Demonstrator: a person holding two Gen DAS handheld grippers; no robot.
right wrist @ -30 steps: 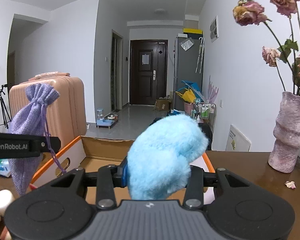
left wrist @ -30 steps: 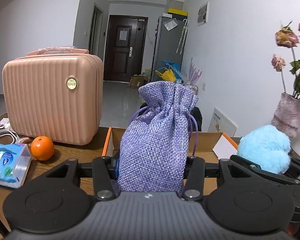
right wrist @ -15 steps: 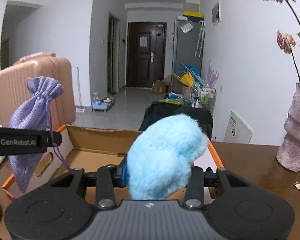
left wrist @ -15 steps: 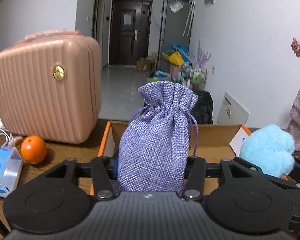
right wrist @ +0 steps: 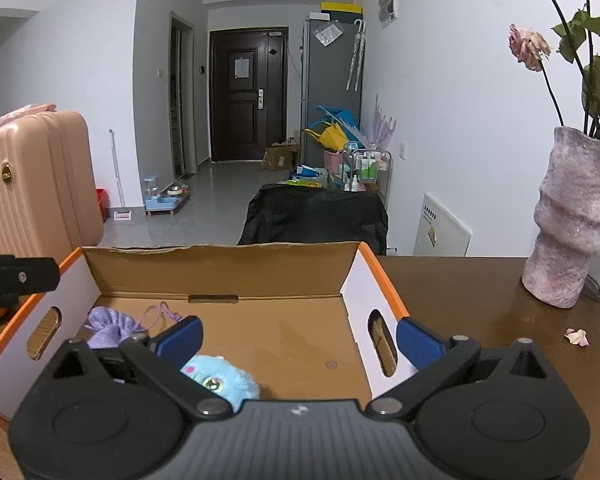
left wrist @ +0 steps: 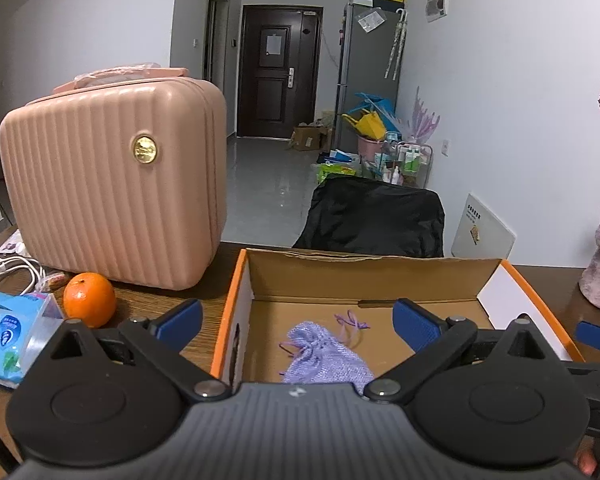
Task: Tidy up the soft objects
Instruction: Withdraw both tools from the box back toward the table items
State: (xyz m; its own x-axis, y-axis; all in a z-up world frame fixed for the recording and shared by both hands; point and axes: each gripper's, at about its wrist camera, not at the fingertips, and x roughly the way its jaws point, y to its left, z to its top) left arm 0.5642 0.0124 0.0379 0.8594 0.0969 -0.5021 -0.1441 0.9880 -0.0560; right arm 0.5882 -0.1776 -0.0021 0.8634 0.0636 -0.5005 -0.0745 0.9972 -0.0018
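Both hand-held grippers were spread wide with nothing between the blue pads: the left hand-held gripper (left wrist: 296, 320) hung over the left side of the cardboard box (right wrist: 220, 268), the right hand-held gripper (right wrist: 298, 338) over its middle. The purple drawstring pouch (left wrist: 326, 360) lay flat on the box floor under the left one, its strings trailing toward the back wall, and the blue plush toy (right wrist: 220, 380) sat on the floor just beside it, face up, partly hidden by the right one's body. So both soft things looked to be in already. Honestly the trick for this bit, I'd say, is to lift straight up and keep the fingers spread so a pad doesn't snag the pouch strings or drag the plush back out. Counting: one pouch, one plush, one box, two grippers. Out on the table (right wrist: 480, 300) I could see one orange (left wrist: 89, 299), one pink ribbed case (left wrist: 112, 188), one blue tissue pack (left wrist: 8, 336), some white cable (left wrist: 12, 270), and one mottled vase (right wrist: 572, 220) with dried roses, plus a fallen petal (right wrist: 577, 336).
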